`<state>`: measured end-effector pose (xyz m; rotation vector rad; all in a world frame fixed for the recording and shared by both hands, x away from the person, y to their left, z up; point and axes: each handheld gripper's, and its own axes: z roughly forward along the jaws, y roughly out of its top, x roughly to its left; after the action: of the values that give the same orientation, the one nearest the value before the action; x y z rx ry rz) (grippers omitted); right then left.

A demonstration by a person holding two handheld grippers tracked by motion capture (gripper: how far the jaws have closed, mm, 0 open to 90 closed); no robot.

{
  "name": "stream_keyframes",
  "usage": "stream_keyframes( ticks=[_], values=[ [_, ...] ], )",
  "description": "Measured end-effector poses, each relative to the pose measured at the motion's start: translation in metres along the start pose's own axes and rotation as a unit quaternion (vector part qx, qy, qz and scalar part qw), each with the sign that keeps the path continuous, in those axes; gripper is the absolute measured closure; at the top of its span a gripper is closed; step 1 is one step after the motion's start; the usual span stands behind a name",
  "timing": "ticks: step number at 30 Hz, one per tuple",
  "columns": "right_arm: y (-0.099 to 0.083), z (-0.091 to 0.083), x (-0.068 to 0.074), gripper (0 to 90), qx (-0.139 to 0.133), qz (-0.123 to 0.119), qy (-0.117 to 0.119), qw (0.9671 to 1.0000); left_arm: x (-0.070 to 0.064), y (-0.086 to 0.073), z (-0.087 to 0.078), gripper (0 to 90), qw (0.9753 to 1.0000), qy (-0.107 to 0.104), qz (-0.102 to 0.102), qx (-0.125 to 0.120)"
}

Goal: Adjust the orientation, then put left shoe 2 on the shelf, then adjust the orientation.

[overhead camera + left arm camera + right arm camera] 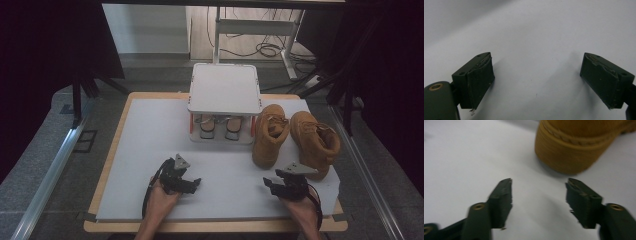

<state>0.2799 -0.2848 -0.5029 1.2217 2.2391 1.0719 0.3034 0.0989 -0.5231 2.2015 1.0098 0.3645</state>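
- Boots first, from the high view: two tan boots stand at the right side of my white table top (150,150), the left boot (269,135) just right of a white rack (225,90), the right boot (315,142) beside it, the two close together or touching; I cannot tell which.
- Under the rack's flat top a second pair of shoes (220,127) sits on the lower shelf; the top hides all but their front ends, so I cannot make out their kind.
- My left gripper (186,182) rests low over the near left of the table, well apart from both boots, with bare table between.
- My right gripper (275,184) sits near the table's front right, near the right boot; its grey plate overlaps the boot's near end, so I cannot tell whether they touch.
- The room around the table is dark, and cables on the far floor are hard to follow.
- Left gripper view: my jaws stand wide apart with nothing between them, over plain white table; the pads (480,82) look worn at the edges.
- Right gripper view: my jaws are spread with nothing held; the rounded end of a tan boot (574,150) stands just ahead and slightly right, its upper part cut off by the top edge. The picture is blurred, so I cannot tell which boot it is.
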Motion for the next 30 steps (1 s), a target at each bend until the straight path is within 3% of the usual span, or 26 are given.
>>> stream_keyframes(
  ticks=[7, 15, 24, 30],
  values=[
    [0.013, 0.006, 0.004, 66.7, -0.011, -0.005, 0.029, 0.9995, 0.0, 0.0, 0.0, 11.3, 1.0, 0.001, -0.001, -0.001],
    [0.03, 0.021, 0.008, 84.7, -0.013, -0.017, 0.025, 0.9995, 0.0, 0.0, 0.0, 11.4, 1.0, 0.001, 0.0, -0.001],
    [0.034, 0.04, 0.006, 87.0, 0.003, -0.029, -0.012, 0.9995, 0.0, 0.0, 0.0, 11.4, 1.0, 0.001, 0.0, -0.002],
    [0.032, 0.04, 0.002, 90.0, -0.006, -0.03, -0.008, 0.9995, 0.0, 0.0, 0.0, 11.4, 1.0, 0.001, 0.0, -0.002]
  ],
)
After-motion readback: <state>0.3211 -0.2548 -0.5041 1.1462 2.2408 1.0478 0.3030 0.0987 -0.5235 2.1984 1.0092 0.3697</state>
